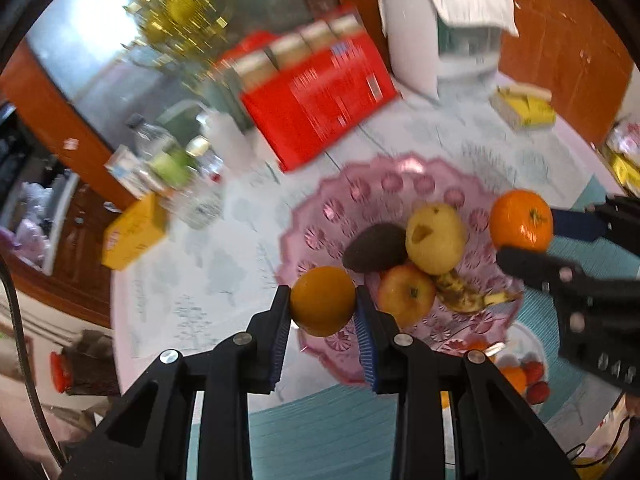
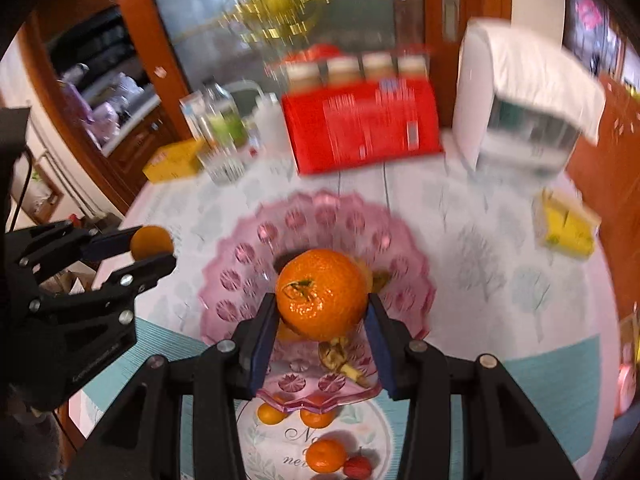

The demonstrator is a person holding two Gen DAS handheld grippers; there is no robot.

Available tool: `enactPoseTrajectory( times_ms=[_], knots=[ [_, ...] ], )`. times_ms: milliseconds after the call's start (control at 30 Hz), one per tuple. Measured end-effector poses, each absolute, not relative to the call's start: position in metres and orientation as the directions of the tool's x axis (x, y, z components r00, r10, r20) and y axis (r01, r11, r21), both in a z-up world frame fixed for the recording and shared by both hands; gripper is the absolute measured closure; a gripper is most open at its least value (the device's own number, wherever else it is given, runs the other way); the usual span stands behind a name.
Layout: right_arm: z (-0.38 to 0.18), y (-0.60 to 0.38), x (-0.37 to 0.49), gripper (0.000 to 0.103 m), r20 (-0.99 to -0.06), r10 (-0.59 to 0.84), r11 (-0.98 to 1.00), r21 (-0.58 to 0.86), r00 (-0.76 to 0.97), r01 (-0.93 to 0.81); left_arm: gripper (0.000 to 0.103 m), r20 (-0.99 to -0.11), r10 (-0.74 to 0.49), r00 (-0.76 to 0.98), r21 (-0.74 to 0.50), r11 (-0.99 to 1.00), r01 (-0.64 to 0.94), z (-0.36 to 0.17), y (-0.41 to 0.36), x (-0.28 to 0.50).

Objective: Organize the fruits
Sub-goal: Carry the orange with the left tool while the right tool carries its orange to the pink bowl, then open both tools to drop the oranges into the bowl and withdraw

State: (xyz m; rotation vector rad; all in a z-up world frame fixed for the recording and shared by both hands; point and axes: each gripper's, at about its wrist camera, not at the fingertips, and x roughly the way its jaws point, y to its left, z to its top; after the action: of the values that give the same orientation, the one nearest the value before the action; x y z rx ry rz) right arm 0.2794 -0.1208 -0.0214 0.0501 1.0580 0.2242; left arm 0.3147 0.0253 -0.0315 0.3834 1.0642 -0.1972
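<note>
Holding fruit in both tools, left to right: left gripper was clamped nearly closed on a smooth orange, lower centre of the left view, hovering at the near-left rim of the pink bowl. Right gripper was closed partway on a dimpled mandarin, centre of the right view, above the bowl's middle.

Progress, as a judgement: partly done. The bowl already held a dark avocado, a yellow apple, a red-yellow apple and a spotted banana. The two gripped fruits weren't dropped in yet. Left over on the white printed plate, lower centre of the right view: small oranges and a red fruit, probably still to move.

Hard to read: both views were motion-blurred, so the red box text was illegible. The plate was cut off by the bowl's rim and the gripper bodies, so its full count was unclear. The held mandarin hid most of the bowl's contents in the right view.
</note>
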Motion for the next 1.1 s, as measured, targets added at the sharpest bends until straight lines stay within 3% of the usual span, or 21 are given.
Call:
enactPoseTrajectory(
  times_ms=[267, 567, 600, 667, 733, 800, 1100],
  knots=[
    [-0.091, -0.107, 0.279, 0.059, -0.925, 0.182, 0.983, 0.163, 0.333, -0.083, 0.074, -0.934, -0.037, 0.356, 0.133, 0.887, 0.442, -0.113, 0.013, 0.343],
    [-0.114, -0.099, 0.282, 0.058, -0.947, 0.141, 0.99, 0.134, 0.288, -0.046, 0.073, -0.949, -0.038, 0.314, 0.116, 0.881, 0.459, -0.143, 0.02, 0.354],
    [-0.114, -0.099, 0.282, 0.054, -0.944, 0.156, 0.988, 0.15, 0.292, -0.043, 0.072, -0.95, -0.037, 0.31, 0.116, 0.881, 0.459, -0.145, 0.02, 0.354],
    [-0.114, -0.098, 0.282, 0.046, -0.937, 0.169, 0.985, 0.166, 0.305, -0.036, 0.066, -0.949, -0.033, 0.313, 0.122, 0.879, 0.462, -0.145, 0.021, 0.352],
    [-0.114, -0.097, 0.281, 0.041, -0.937, 0.17, 0.985, 0.168, 0.306, -0.033, 0.045, -0.942, -0.024, 0.335, 0.142, 0.876, 0.461, -0.143, 0.022, 0.351],
    [-0.113, -0.095, 0.282, 0.038, -0.938, 0.171, 0.985, 0.167, 0.302, -0.037, 0.038, -0.931, -0.009, 0.366, 0.17, 0.874, 0.456, -0.14, 0.023, 0.348],
    [-0.098, -0.094, 0.268, 0.038, -0.929, 0.143, 0.99, 0.134, 0.34, -0.049, 0.03, -0.922, -0.026, 0.387, 0.163, 0.88, 0.447, -0.124, 0.029, 0.336]
  ],
)
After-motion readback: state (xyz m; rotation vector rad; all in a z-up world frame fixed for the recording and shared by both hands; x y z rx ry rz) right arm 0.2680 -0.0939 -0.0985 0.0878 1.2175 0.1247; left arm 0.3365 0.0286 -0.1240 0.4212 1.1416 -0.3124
